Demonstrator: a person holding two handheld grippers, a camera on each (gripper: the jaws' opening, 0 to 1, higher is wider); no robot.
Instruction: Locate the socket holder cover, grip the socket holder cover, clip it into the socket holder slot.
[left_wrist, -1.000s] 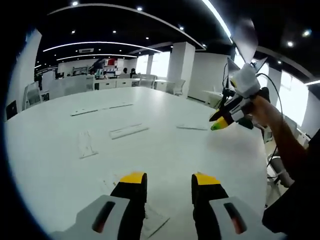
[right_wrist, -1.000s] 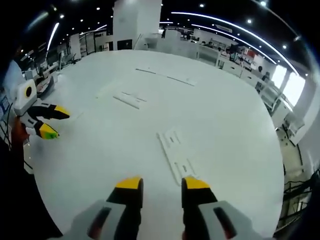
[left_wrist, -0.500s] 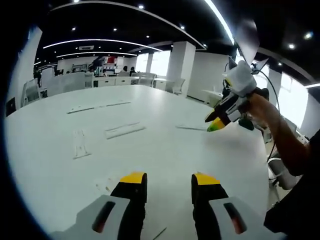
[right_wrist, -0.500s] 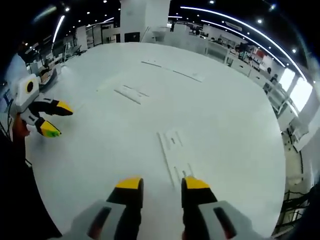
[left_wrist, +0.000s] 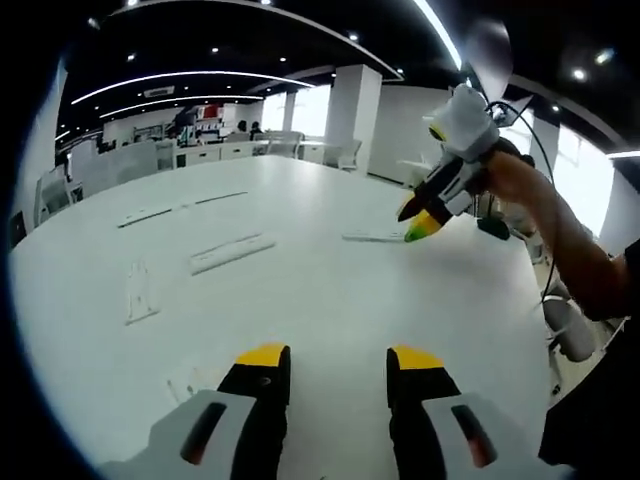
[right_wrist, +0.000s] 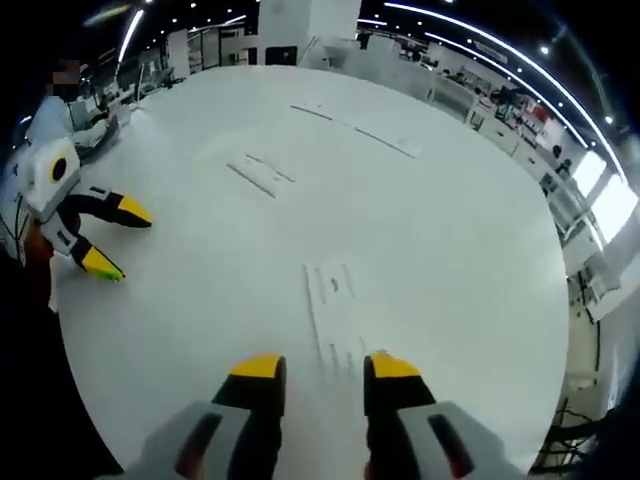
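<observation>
Left gripper view, near to far: left tongs (left_wrist: 327, 362) released, jaws parted over bare white table (left_wrist: 330, 300), nothing between. Beyond on the table, a flat white socket holder cover (left_wrist: 137, 292) lying left of the tongs' line, a longer white strip (left_wrist: 231, 252) farther back, another thin strip (left_wrist: 374, 237) just under the right tongs (left_wrist: 412, 222), which enter from the right in a person's hand (left_wrist: 510, 180), jaws slightly apart, empty. Farthest, two thin strips (left_wrist: 180, 206) near the table's far edge.

Right gripper view, near to far: right tongs (right_wrist: 324, 368) released, empty, hanging above the table (right_wrist: 450, 250). Just ahead of the jaws, a flat white socket holder (right_wrist: 333, 300) with slots. Left tongs (right_wrist: 112, 240) off to the left, jaws spread. Farther, white strips (right_wrist: 258, 174) on the table.
</observation>
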